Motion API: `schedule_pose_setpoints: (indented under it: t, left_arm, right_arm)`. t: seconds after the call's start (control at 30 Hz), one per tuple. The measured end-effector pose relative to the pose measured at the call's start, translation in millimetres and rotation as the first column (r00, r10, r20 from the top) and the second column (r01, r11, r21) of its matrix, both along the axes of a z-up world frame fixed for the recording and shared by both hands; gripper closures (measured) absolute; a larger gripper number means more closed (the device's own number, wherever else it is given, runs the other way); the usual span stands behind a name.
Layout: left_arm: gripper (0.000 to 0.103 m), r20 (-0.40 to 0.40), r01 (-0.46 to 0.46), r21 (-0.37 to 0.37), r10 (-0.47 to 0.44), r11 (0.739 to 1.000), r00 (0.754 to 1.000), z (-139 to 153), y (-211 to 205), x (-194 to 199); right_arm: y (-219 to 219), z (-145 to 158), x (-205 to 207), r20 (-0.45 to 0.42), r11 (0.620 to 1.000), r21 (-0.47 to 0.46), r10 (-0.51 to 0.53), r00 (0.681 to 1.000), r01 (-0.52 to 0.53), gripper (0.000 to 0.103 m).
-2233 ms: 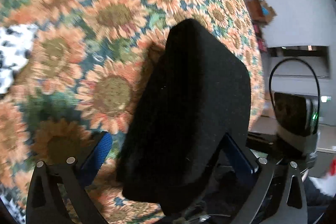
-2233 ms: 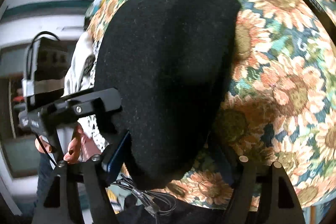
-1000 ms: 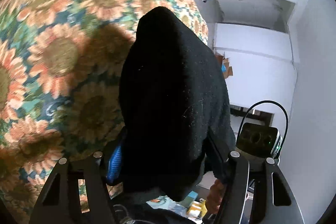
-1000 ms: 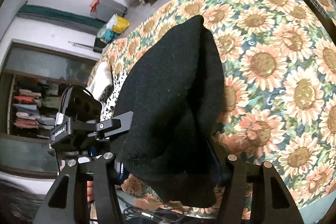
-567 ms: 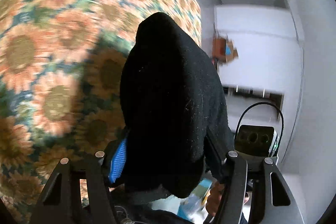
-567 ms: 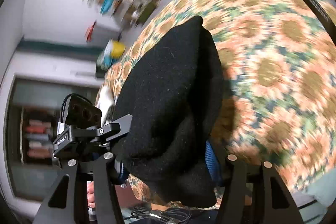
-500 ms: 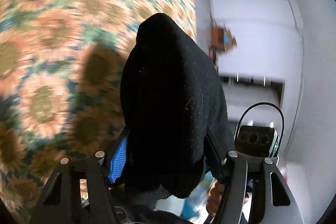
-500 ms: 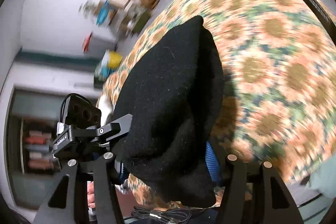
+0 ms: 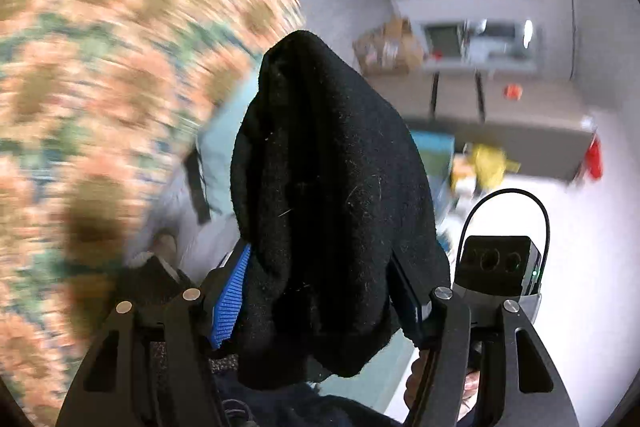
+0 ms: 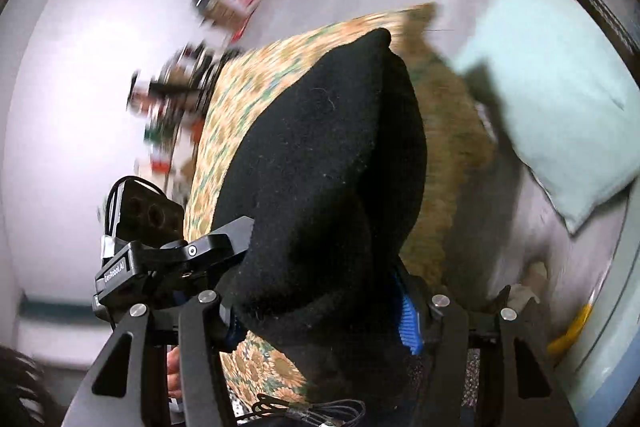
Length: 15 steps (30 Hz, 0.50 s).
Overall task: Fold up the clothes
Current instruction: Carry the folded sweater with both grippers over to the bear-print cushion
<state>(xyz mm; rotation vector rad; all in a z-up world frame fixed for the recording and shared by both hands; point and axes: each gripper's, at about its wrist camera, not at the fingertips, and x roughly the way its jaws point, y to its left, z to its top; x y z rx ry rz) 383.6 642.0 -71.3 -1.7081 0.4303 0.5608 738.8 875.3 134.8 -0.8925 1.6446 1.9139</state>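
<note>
carrying folded black garment [image 9: 328, 195] | left gripper [image 9: 320, 291] and right gripper [image 10: 320, 291] both clamped on it | keep grips level, clear sunflower cloth [image 9: 100, 67] edge

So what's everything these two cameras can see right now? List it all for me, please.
black knitted garment: one thick bundle, black, held between both grippers, filling the middle of each view.
sunflower cover: one, orange and green, spread over a bed or table; left side of the left view, behind the garment in the right view; blurred.
pale green cushion: one, mint, on the right of the right view.
room clutter: several blurred items by the far wall, yellow, red and brown; too smeared to name.
left gripper: one, black with blue pads, clamped on the garment.
right gripper: one, black with blue pads, clamped on the garment.
hand: partly seen at the bottom edge.
</note>
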Motion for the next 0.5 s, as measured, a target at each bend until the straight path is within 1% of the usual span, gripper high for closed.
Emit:
schedule_pose_setpoints:
  t: [0.07, 0.17, 0.2, 0.23, 0.27, 0.3, 0.33, 0.37, 0.43, 0.47, 0.5]
  left_arm:
    - [0.037, -0.017, 0.064, -0.011, -0.064, 0.998, 0.998, 0, -18, 59]
    - [0.037, -0.010, 0.145, -0.063, -0.146, 0.987, 0.989, -25, -4, 131]
    - [0.037, -0.011, 0.194, -0.079, -0.195, 0.978, 0.981, -30, -3, 162]
    - [0.037, -0.014, 0.237, -0.093, -0.239, 0.967, 0.971, -37, -16, 178]
    - [0.037, -0.019, 0.286, -0.102, -0.289, 0.953, 0.957, -43, 0, 208]
    - [0.037, -0.020, 0.334, -0.108, -0.338, 0.936, 0.941, -45, 7, 225]
    - [0.037, -0.020, 0.381, -0.113, -0.386, 0.918, 0.922, -46, 12, 241]
    - [0.037, -0.016, 0.439, -0.118, -0.444, 0.890, 0.896, -49, 8, 261]
    - [0.038, -0.003, 0.552, -0.120, -0.556, 0.825, 0.831, -54, -11, 286]
    - [0.037, 0.002, 0.599, -0.118, -0.603, 0.792, 0.798, -56, -21, 294]
    - [0.037, 0.005, 0.648, -0.115, -0.652, 0.753, 0.758, -55, -26, 314]
  right_arm:
    - [10, -9, 43, -0.009, 0.998, -0.027, -0.061, 0.998, 0.061, 0.042]
    - [25, -24, 111, 0.003, 0.986, -0.056, -0.156, 0.988, 0.156, 0.042]
    - [27, -29, 136, 0.011, 0.978, -0.067, -0.195, 0.981, 0.196, 0.042]
    - [28, -32, 156, 0.014, 0.969, -0.080, -0.232, 0.973, 0.232, 0.042]
    - [27, -35, 180, 0.016, 0.954, -0.097, -0.283, 0.959, 0.284, 0.042]
    - [25, -39, 204, 0.019, 0.935, -0.114, -0.336, 0.942, 0.335, 0.042]
    - [21, -41, 228, 0.021, 0.913, -0.124, -0.390, 0.921, 0.389, 0.042]
    - [17, -43, 252, 0.023, 0.887, -0.134, -0.443, 0.896, 0.442, 0.042]
    - [5, -45, 289, 0.032, 0.822, -0.139, -0.554, 0.832, 0.553, 0.042]
    - [-1, -47, 307, 0.035, 0.783, -0.140, -0.607, 0.794, 0.606, 0.042]
    - [-6, -48, 326, 0.039, 0.741, -0.142, -0.658, 0.752, 0.656, 0.042]
